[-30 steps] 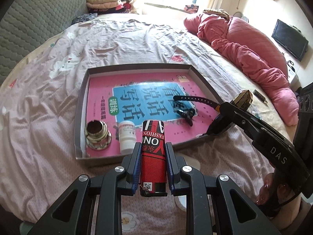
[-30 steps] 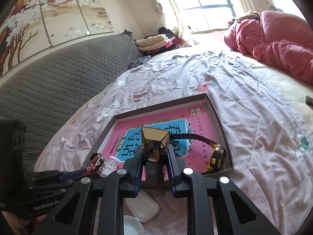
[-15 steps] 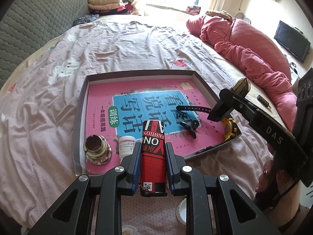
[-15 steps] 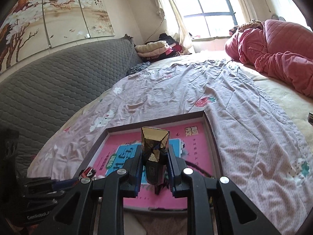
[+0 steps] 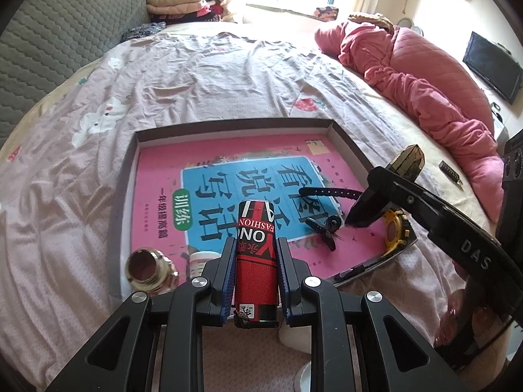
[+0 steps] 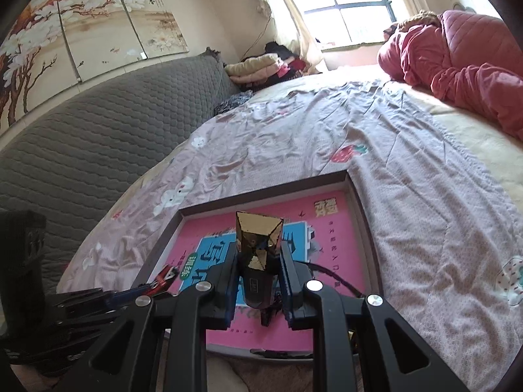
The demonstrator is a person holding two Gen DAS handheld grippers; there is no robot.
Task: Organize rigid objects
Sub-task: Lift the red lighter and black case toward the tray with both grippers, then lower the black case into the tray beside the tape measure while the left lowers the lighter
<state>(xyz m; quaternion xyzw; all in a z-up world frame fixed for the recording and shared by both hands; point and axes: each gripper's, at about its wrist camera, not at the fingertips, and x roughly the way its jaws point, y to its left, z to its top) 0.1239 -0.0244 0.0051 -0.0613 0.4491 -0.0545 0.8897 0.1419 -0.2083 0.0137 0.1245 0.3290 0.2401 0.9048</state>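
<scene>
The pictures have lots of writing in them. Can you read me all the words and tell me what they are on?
"FASHION" and "ON": on the red can in the left tool, seen upside down.
"DAS": on the right tool's black arm.
"看图说话写话" and "训练": on the pink book in the tray, upside down.
The book's small print and the can's bottom sticker: too small to read.

A wide bed with a pale pink printed sheet (image 5: 212,75) fills the room. A crumpled coral-pink quilted duvet (image 5: 425,75) lies along its right side, a grey quilted headboard (image 6: 98,150) on its left, folded clothes (image 5: 176,1) at its far edge beneath the bright window (image 6: 353,6).
</scene>
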